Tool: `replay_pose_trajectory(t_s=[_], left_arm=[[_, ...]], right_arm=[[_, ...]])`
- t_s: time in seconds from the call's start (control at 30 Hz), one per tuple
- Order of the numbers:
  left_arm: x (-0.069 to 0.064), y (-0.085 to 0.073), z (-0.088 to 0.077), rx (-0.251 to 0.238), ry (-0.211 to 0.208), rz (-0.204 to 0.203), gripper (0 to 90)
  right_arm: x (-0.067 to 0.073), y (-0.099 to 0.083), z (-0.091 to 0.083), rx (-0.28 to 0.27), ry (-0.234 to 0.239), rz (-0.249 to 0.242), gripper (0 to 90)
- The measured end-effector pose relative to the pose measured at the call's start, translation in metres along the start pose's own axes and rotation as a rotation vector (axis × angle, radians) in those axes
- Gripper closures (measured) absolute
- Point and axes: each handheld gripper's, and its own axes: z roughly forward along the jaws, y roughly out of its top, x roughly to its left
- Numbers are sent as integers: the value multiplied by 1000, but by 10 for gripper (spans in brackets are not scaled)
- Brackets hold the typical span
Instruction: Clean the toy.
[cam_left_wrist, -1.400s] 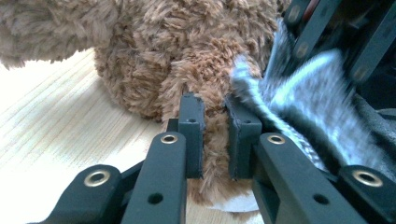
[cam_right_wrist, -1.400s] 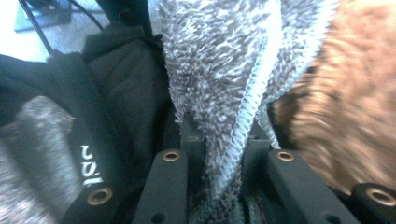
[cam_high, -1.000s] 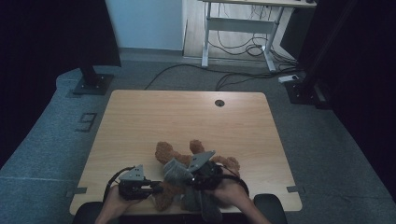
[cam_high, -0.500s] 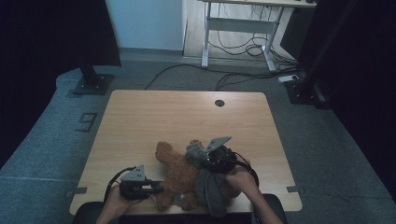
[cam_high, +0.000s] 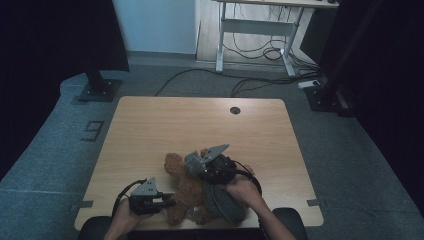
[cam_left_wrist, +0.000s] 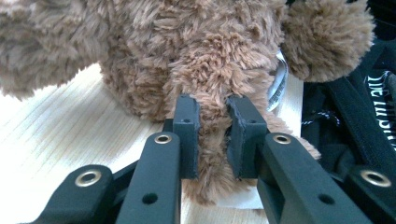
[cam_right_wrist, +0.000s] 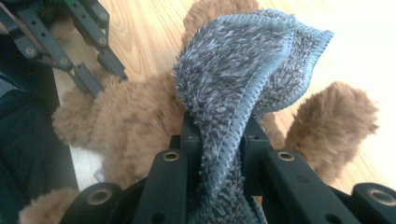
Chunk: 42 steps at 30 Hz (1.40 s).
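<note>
Fingers of the left gripper (cam_left_wrist: 212, 140) pinch the bear's (cam_high: 187, 187) limb; right gripper (cam_right_wrist: 219, 140), at its 2 o'clock, clamps the grey cloth (cam_right_wrist: 243, 70) on the counter (cam_high: 175, 125).

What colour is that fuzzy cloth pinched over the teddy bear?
Grey, with a stitched grey edge; the cloth shows best in the right gripper view, over the brown teddy bear.

White capital letters stand on a black strap (cam_left_wrist: 380, 105) at the right edge of the left gripper view, cut off by the frame; they seem to begin "THE", but the rest cannot be read. A white tag (cam_left_wrist: 279, 84) on the brown plush toy (cam_left_wrist: 201, 51) carries print too small to read.
</note>
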Motion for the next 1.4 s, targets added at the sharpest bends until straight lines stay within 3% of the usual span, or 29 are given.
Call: replay_pose_trajectory(t_s=[0.47,0.83,0.93,1.1,1.4], left_arm=[[-1,1,1,2,3,7,744],[-1,0,0,1,3,7,743],[-1,0,0,-2,-2,6,743],[0,0,0,-8,-6,5,743],[1,-1,0,-10,-12,-2,741]], right_arm=[[17,31,24,-3,84,-66,758],[31,45,61,58,159,-101,756],[28,46,53,34,155,-94,756],[18,49,15,-23,89,-89,755],[-24,20,-41,-43,-58,26,757]])
